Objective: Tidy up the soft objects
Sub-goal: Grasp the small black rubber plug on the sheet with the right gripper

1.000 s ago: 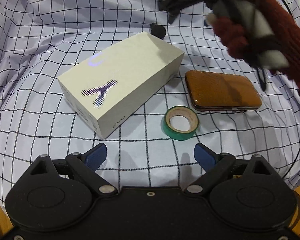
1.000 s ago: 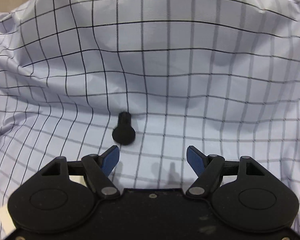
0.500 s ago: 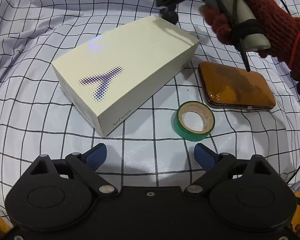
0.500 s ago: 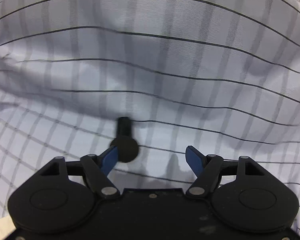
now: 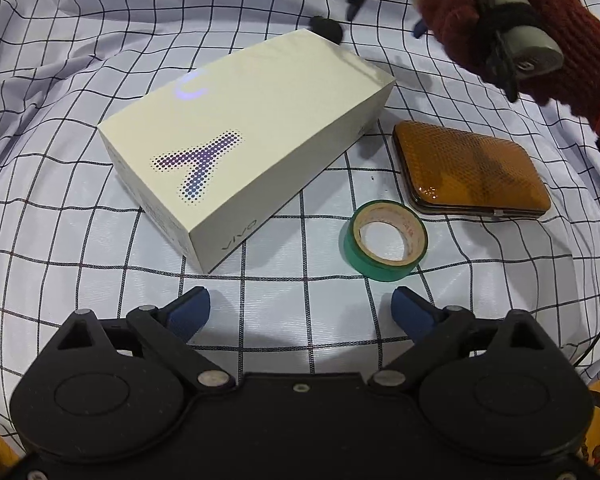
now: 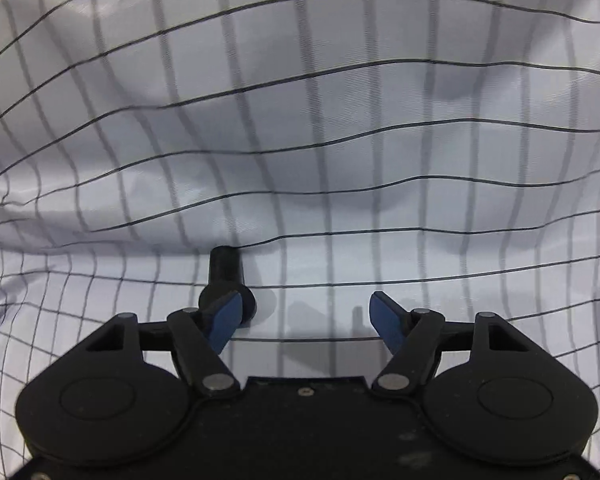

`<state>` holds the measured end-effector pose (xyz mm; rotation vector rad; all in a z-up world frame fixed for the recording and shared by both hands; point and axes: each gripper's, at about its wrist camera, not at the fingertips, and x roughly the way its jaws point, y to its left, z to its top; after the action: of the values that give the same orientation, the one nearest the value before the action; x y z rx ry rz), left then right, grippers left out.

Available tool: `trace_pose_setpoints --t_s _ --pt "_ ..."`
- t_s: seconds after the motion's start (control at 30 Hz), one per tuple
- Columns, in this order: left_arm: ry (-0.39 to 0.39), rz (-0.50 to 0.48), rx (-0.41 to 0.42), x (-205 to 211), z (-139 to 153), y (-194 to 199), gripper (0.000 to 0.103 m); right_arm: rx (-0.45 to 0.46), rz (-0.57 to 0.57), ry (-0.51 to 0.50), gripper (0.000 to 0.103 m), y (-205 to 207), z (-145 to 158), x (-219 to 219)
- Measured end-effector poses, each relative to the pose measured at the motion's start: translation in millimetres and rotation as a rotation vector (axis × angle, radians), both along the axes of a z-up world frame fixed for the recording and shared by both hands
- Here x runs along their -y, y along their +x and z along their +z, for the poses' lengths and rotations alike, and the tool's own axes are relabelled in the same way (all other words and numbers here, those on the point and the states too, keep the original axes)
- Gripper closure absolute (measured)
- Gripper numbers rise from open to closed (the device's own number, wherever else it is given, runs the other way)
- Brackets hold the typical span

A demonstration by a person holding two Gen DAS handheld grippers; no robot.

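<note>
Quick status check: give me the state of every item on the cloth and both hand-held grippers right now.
Phone box: closed, lying flat.
Orange case: shut, flat.
Green tape roll: lying on its side, untouched.
Small black knob: on the cloth, at one blue pad, not clamped.
Left hand-held gripper: open, empty.
Right hand-held gripper: closing, nothing gripped.

Ahead of the left claw: smooth matt cardboard phone box (image 5: 244, 152), glossy textured amber case (image 5: 472, 172), soft checked cloth (image 5: 80, 240).

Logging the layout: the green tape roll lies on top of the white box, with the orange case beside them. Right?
Not quite. In the left wrist view the tape roll lies flat on the checked cloth in front of the box, not on it. The orange case is beside them.
</note>
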<state>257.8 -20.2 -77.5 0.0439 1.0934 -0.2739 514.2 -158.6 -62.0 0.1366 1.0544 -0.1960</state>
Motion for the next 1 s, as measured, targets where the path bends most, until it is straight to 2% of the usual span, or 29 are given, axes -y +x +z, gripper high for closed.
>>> trace_pose_setpoints --t_s 0.33,0.67,1.0 --pt "-0.009 -0.009 0.001 1 -2 0 0.006 -0.04 0.078 -0.027 0.039 22 -19 -26" --pt "-0.02 -0.006 -0.003 1 -3 1 0.005 -0.034 0.251 -0.055 0.039 43 -19 -65" --pt "-0.038 -0.004 -0.01 -1 -2 2 0.004 -0.051 0.357 -0.028 0.042 64 -30 -85"
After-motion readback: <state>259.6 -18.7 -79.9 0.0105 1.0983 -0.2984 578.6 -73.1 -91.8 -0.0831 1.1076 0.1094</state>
